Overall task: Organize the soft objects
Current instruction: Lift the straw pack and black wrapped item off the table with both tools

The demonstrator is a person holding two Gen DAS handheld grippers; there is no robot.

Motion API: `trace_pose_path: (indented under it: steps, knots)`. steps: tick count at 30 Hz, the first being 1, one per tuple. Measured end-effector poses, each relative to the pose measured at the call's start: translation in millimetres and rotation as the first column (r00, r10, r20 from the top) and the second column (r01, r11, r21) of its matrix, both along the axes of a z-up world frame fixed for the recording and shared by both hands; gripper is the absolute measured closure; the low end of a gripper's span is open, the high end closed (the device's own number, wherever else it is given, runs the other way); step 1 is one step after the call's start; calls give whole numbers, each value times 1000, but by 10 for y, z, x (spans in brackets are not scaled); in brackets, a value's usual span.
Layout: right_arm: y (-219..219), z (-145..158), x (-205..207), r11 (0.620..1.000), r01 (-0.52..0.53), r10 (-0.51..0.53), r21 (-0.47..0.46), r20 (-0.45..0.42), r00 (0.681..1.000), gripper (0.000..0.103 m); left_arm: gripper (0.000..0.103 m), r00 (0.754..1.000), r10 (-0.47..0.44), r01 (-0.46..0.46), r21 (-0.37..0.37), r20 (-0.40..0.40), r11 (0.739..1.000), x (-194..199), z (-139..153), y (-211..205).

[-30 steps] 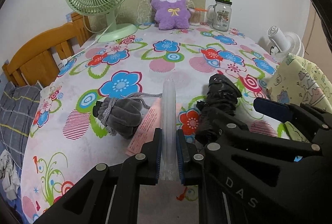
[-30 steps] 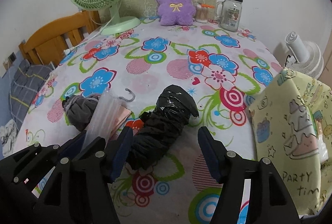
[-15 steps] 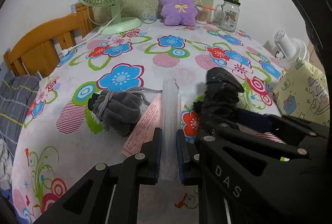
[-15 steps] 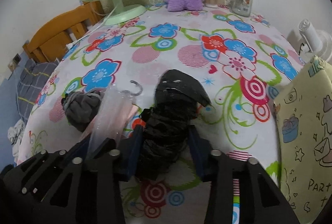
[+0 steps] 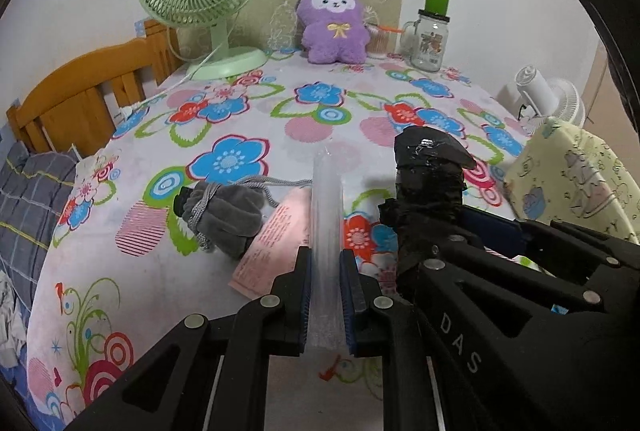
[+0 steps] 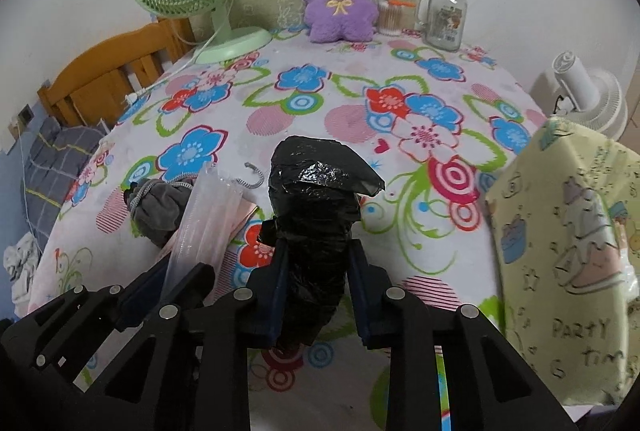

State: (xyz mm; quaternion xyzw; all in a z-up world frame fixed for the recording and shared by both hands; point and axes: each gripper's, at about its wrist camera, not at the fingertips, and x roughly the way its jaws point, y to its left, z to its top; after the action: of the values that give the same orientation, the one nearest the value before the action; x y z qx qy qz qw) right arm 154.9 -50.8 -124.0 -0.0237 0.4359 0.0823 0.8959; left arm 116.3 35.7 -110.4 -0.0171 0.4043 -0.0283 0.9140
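Black bundle (image 6: 316, 215), crinkly plastic, lies on the floral table (image 6: 360, 103); it looks light, squashy and slippery. Right gripper (image 6: 318, 291) is closing round its near end, a sound spot. Left gripper (image 5: 325, 295) pinches a clear bag (image 5: 326, 199).

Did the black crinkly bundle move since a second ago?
Yes. In the right wrist view, the black bundle now stands tipped up off the flowered tablecloth between the closing right gripper, instead of lying flat.

We see even, soft indoor lighting in both views, with faint shadows. Fisheye distortion bends the table (image 5: 280, 119) edges, and dark vignetting fills the corners. Small glare spots mark the black plastic bundle (image 6: 316, 191). Focus is sharp throughout.
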Motion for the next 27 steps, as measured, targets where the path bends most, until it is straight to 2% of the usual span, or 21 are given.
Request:
trace_pose_path:
  steps: [27]
  knots:
    - [-607, 634, -588, 994, 91, -100, 65, 159, 982, 72, 91, 988, -88, 81, 61, 126, 995, -405, 604, -567]
